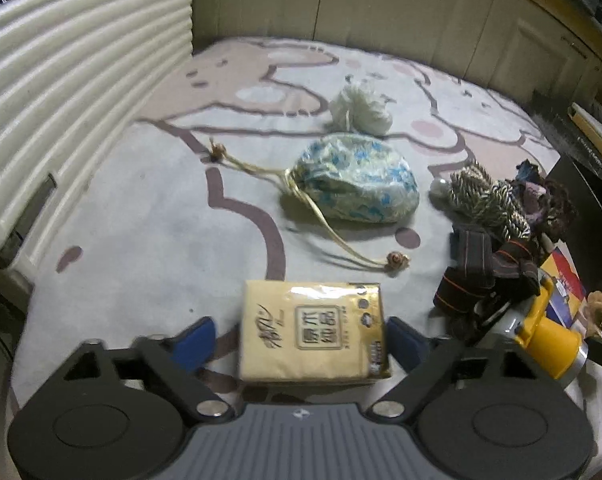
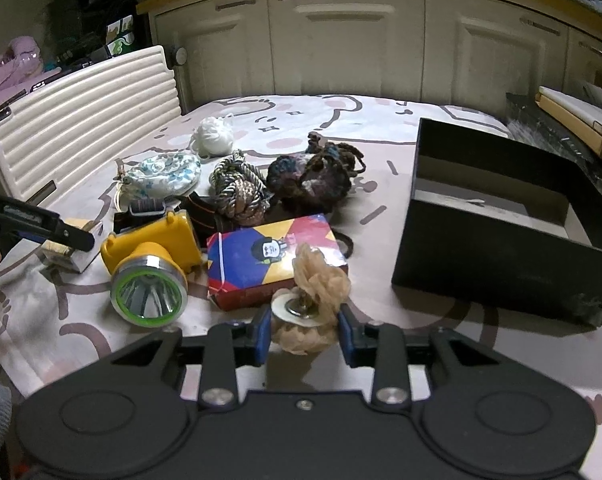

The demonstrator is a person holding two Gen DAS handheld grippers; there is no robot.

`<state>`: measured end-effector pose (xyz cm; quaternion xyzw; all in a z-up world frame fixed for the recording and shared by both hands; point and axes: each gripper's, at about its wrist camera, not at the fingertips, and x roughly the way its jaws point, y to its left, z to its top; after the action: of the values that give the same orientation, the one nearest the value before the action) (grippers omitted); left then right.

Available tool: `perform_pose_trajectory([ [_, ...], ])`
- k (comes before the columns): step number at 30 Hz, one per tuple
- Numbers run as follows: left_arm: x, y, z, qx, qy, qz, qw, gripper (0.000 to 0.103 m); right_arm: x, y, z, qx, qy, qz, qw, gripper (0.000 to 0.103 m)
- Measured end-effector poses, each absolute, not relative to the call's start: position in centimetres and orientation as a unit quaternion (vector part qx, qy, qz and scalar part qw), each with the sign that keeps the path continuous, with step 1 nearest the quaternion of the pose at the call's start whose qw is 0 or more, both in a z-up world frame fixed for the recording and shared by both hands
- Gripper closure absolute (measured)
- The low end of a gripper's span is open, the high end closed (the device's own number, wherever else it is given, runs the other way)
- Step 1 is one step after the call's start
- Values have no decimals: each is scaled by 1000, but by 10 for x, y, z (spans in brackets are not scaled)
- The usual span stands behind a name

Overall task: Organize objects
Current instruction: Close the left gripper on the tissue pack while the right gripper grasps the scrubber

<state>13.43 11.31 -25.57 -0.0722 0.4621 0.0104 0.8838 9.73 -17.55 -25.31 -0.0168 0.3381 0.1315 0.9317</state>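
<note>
Tilted steeply down, the left gripper (image 1: 301,334) straddles a yellow tissue pack (image 1: 313,332) unpressed; at three o'clock, the right gripper (image 2: 305,330) clamps a beige fabric flower (image 2: 319,280).

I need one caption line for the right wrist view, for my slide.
Right gripper shut on a beige fabric flower, beside a colourful box, yellow headlamp and open black box.

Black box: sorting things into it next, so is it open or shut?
Open. The black box has no lid on; its pale inside floor shows, apparently empty.
</note>
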Motion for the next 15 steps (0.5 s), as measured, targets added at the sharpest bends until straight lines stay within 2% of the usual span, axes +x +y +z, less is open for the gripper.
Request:
perform_pose_trajectory([
  [3, 134, 108, -257, -51, 469, 16, 882, 29, 97, -178, -249, -16, 336, 130, 933, 68],
  [8, 129, 106, -244, -53, 460, 10, 886, 29, 95, -184, -236, -13, 324, 124, 938, 68],
  [15, 129, 98, -196, -26, 421, -13, 907, 29, 100, -196, -204, -8, 302, 114, 946, 68],
])
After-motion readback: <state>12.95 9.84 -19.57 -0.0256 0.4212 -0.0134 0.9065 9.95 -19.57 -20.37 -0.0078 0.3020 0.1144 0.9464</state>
